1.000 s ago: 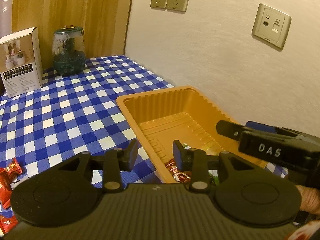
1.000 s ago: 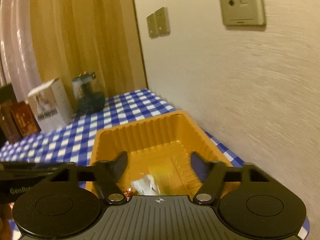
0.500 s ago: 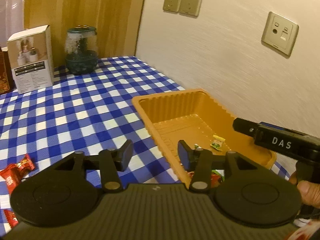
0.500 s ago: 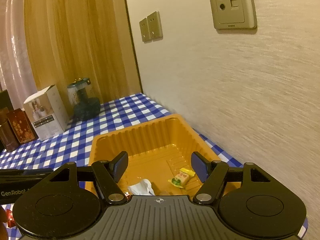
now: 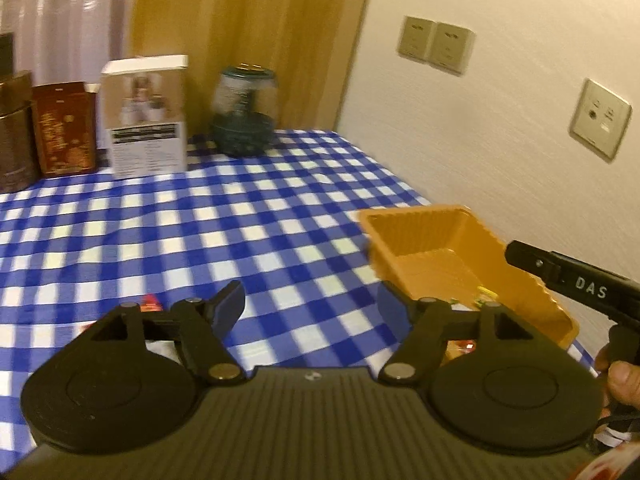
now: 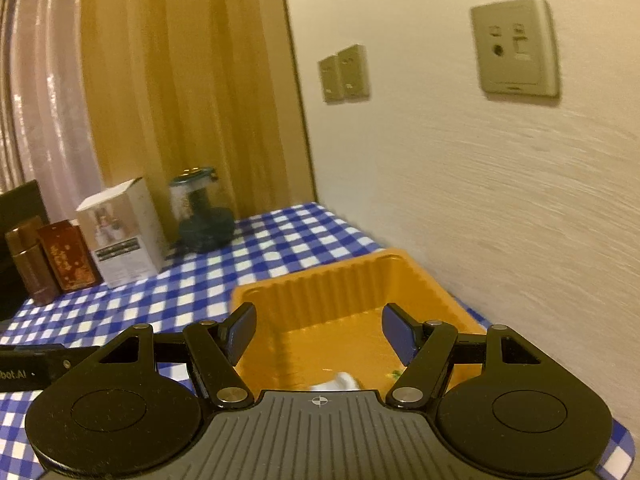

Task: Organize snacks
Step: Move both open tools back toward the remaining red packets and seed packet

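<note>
Snacks (image 5: 466,346) lie at the near end of the orange tray (image 5: 524,280), mostly hidden behind the left gripper (image 5: 310,306); only a red scrap and small green and yellow bits show. The left gripper's jaws have just been opening and now stand wide with nothing between them, over bare checked tablecloth (image 5: 200,224) just left of the tray. A red wrapper (image 5: 150,300) peeks out behind its left finger, on the cloth and outside the tray.

The right gripper (image 6: 318,334) hangs over the tray's (image 6: 340,280) near part, jaws wide and empty, its fingers clear of the ribbed walls. A white wrapper (image 6: 340,382) and a green speck (image 6: 396,374) lie on the tray floor below it. In the left view a hand (image 5: 622,378) grips this tool's handle at the right edge.

The tray's long axis runs away from the cameras, along the wall, on the right side of the table. At the far end stand brown tins (image 5: 64,128), a white box (image 5: 146,114) and a glass jar (image 5: 244,110).
</note>
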Demonstrator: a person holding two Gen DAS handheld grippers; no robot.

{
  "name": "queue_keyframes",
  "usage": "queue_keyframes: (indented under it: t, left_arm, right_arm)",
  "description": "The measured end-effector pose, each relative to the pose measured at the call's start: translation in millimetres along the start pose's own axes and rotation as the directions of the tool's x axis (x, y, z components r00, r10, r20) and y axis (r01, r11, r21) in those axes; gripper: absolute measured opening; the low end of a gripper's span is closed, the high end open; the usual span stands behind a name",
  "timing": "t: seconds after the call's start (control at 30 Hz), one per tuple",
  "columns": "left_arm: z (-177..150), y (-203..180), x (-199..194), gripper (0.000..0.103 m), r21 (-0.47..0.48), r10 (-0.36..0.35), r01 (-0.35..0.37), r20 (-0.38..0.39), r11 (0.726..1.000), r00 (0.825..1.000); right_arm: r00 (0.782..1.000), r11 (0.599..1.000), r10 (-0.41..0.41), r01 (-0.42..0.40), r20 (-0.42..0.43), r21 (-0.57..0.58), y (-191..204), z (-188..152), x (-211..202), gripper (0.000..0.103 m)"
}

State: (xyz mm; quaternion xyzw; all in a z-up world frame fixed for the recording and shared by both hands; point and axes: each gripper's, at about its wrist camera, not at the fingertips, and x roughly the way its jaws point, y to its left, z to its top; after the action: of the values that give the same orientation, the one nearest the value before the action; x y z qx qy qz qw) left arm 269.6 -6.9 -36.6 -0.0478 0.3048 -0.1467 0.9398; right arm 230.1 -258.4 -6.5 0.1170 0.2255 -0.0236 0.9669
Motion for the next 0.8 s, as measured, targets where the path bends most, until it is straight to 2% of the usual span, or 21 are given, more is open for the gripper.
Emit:
queue_keyframes:
  t: [0.23, 0.43, 0.67, 0.8]
  left_arm:
    - [-7.3, 49.0, -35.2, 0.085, -0.065, 0.099, -0.096, 0.037, 0.993, 0.994]
    - [-18.5, 86.6, -62.0, 0.087, -0.128, 0.17, -0.166, 0.024, 0.978, 0.985]
    - [-33.8, 114.1, -87.2, 0.09, -0.136, 0.253, -0.25, 0.011, 0.959, 0.967]
    - [-46.8, 127.2, -93.0, 0.091, -0.145, 0.295, -0.296, -0.031, 0.944, 0.955]
  right_arm:
    - [0.998, 0.998, 0.058, -0.058, 0.0, -0.033, 30.0, -1.2, -2.0, 0.07]
    - [0.993, 0.991, 0.114, -0.114, -0.003, -0.071, 57.9, -3.7, -5.6, 0.069]
    - [0.981, 0.972, 0.194, -0.196, -0.028, -0.13, 94.1, -10.3, -6.4, 0.07]
    - [0.968, 0.953, 0.243, -0.25, -0.065, -0.17, 114.8, -16.4, -4.4, 0.07]
